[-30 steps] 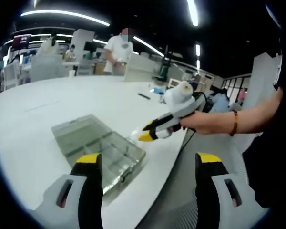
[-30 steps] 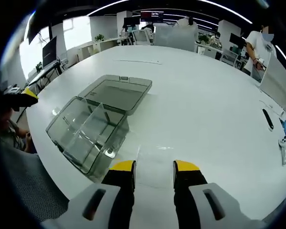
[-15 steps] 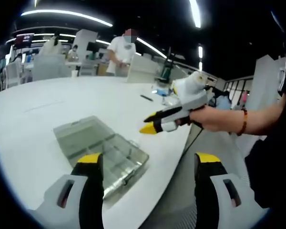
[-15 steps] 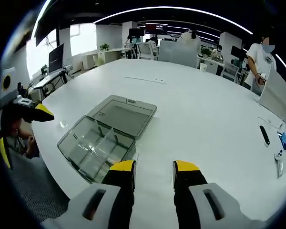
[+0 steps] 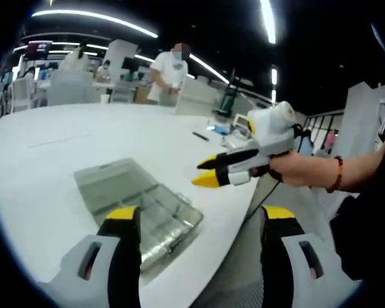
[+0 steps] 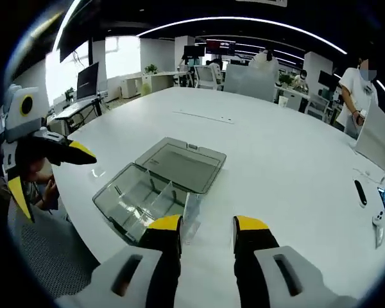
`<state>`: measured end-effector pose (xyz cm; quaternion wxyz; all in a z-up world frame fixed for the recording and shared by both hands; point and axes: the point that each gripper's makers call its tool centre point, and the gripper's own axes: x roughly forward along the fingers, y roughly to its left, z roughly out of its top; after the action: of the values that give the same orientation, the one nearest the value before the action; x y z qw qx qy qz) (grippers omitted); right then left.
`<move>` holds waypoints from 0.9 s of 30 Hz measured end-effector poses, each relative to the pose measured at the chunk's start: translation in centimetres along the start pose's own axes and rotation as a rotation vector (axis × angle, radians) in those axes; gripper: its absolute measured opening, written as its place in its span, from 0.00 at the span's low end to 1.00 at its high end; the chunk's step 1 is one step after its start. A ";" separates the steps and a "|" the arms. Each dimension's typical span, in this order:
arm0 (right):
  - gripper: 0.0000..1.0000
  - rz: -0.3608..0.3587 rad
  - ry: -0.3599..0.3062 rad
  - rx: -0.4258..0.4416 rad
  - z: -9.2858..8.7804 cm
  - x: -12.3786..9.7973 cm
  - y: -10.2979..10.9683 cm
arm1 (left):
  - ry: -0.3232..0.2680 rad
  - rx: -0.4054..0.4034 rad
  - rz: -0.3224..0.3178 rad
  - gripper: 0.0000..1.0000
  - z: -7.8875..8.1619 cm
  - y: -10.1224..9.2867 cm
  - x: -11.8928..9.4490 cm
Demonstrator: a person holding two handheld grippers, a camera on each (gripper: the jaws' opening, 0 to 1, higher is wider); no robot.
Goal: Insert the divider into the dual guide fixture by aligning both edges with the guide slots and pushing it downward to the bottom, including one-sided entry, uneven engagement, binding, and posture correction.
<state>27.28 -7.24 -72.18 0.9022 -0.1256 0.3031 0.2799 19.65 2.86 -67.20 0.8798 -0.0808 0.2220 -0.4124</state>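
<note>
no readable text, labels or signs

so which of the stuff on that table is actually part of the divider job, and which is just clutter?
Job:
- clear box, lid open flat behind it
- clear divider standing inside
- left claw, open
- right claw, empty

Clutter:
- black bar
- white controller
- thin strip far across the table

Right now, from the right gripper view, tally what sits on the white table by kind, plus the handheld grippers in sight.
Clear plastic box with open lid: 1
Clear dividers standing inside the box: 1 that I can make out
Small dark devices near the far table edge: 1
Handheld grippers: 2, right gripper and left gripper
Total: 5
</note>
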 end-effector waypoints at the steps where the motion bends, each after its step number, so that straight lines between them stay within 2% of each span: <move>1: 0.27 0.003 -0.001 -0.001 0.0 0.0 0.1 | -0.001 -0.001 0.000 0.74 0.0 0.0 0.0; 5: 0.27 0.021 -0.023 -0.004 0.5 -0.1 0.8 | -0.016 -0.022 0.008 0.74 0.2 0.1 -0.1; 8: 0.27 0.033 -0.054 -0.003 1.2 -0.2 1.4 | -0.066 -0.081 0.003 0.74 0.9 0.3 -0.5; 15: 0.27 0.065 -0.096 -0.016 2.4 -0.4 2.8 | -0.073 -0.108 0.020 0.73 0.9 1.1 -0.7; 18: 0.27 0.091 -0.121 -0.022 2.9 -0.5 3.5 | -0.110 -0.191 -0.005 0.69 1.6 0.9 -0.8; 20: 0.27 0.107 -0.130 -0.033 3.1 -0.6 4.1 | -0.127 -0.205 -0.003 0.68 1.8 1.1 -0.9; 27: 0.27 0.139 -0.164 -0.058 4.2 -1.0 5.3 | -0.132 -0.231 0.003 0.66 2.0 1.3 -0.8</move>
<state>25.54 -1.68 -68.57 0.8983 -0.1069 0.2281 0.3599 20.98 4.23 -65.60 0.8780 -0.2084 0.2097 -0.3765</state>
